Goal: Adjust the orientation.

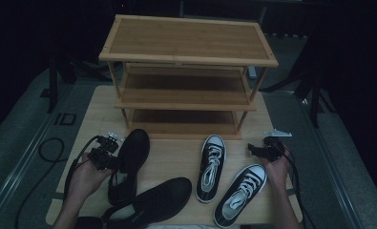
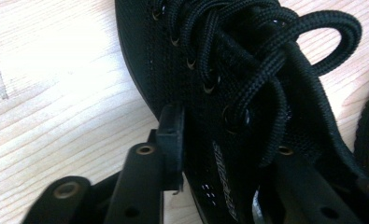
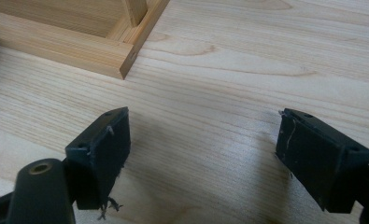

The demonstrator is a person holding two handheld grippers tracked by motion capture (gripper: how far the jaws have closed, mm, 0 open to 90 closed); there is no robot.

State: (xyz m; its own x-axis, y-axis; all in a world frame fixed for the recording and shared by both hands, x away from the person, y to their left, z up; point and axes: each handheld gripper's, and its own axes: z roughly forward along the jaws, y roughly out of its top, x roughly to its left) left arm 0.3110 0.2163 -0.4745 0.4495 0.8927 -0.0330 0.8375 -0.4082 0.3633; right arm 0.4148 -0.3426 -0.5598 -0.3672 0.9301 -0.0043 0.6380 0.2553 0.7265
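A black lace-up shoe (image 1: 129, 162) lies on the wooden table (image 1: 176, 155) at the left, toe toward the rack. My left gripper (image 1: 110, 160) is at its left side. In the left gripper view the shoe (image 2: 229, 70) sits between the jaws of the left gripper (image 2: 224, 154): one pad (image 2: 171, 133) presses on the outer wall, and the other jaw reaches inside under the laces. My right gripper (image 1: 260, 150) rests at the table's right. In its own view the right gripper (image 3: 205, 154) stands open over bare wood.
A second black shoe (image 1: 152, 202) lies near the front edge. Two black-and-white sneakers (image 1: 211, 167) (image 1: 241, 193) lie right of centre. A three-tier bamboo shoe rack (image 1: 186, 71) stands at the back, and its foot (image 3: 126, 60) appears in the right gripper view. Cables trail off the left edge.
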